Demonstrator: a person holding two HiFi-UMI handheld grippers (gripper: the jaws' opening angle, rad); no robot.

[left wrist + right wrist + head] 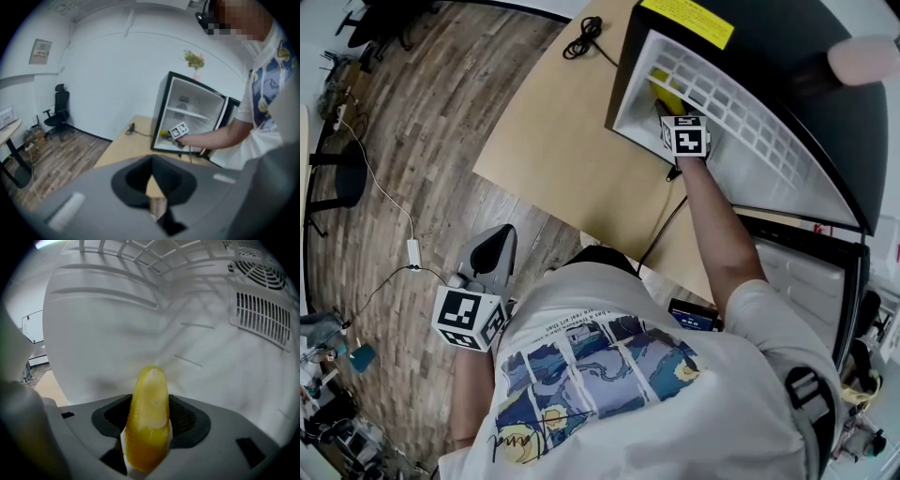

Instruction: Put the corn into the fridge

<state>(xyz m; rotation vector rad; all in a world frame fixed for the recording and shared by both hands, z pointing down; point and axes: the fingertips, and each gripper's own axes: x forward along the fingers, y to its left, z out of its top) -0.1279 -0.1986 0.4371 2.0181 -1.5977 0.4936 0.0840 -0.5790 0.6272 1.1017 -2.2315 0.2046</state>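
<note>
The right claw (149, 420) is closed on a yellow corn cob (151, 399). The cob stands upright between the two dark pads and its pale tip rises above them. The claw and cob are inside the open mini fridge (103, 333). The white back wall lies straight ahead of the claw, a wire shelf (140, 249) is overhead, and a vent grille (262, 319) is up to the claw's right. The fridge stands on a light wooden desk (572, 150). The left claw (152, 187) is well apart from it, low at the person's side over the wooden floor (422, 141). Its jaws are drawn together with nothing between them, and the desk and fridge lie ahead of it.
</note>
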